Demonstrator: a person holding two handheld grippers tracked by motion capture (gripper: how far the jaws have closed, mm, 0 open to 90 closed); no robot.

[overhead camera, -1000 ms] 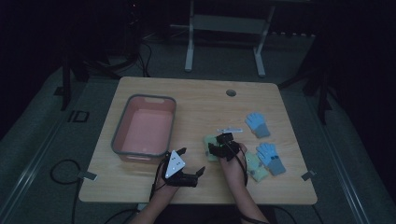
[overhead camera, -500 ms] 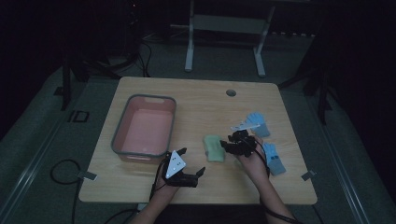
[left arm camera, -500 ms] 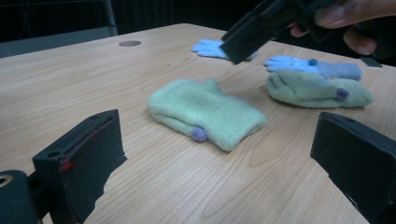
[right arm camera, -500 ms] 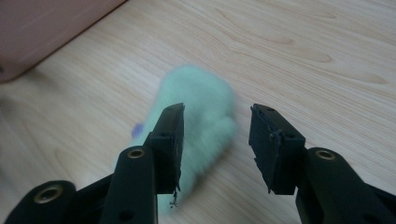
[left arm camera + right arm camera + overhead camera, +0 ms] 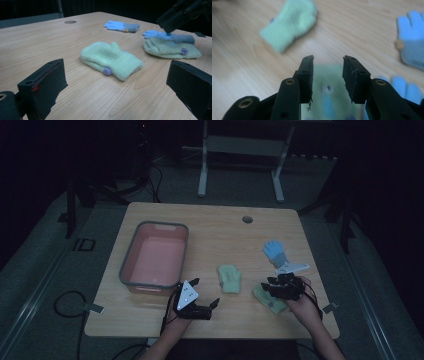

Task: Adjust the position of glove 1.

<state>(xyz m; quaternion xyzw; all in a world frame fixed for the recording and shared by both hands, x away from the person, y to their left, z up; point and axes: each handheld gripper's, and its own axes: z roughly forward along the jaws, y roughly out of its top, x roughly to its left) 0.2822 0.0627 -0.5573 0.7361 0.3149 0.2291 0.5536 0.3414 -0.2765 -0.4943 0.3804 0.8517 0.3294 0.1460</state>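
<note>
- Right gripper (image 5: 276, 288) is seen above a green mitten (image 5: 269, 299) with a blue glove (image 5: 170, 36) on it; jaws partly apart, just been closing, nothing pinched, though blurred.
- Left gripper (image 5: 205, 297) is held wide open, empty, near a second green mitten (image 5: 229, 278).

In the right gripper view my right gripper (image 5: 328, 75) hangs over a green mitten (image 5: 329, 100) that is all blurry, and the bottom edge cuts that mitten off. A blue glove (image 5: 413, 47) there runs off the right edge, and a second blue glove (image 5: 405, 91) is partly hidden behind one black jaw. In the high view my hand and the right gripper (image 5: 284, 287) cover part of that green mitten (image 5: 267, 299), and the room behind the table (image 5: 210, 227) is too dark for me to make out.
</note>
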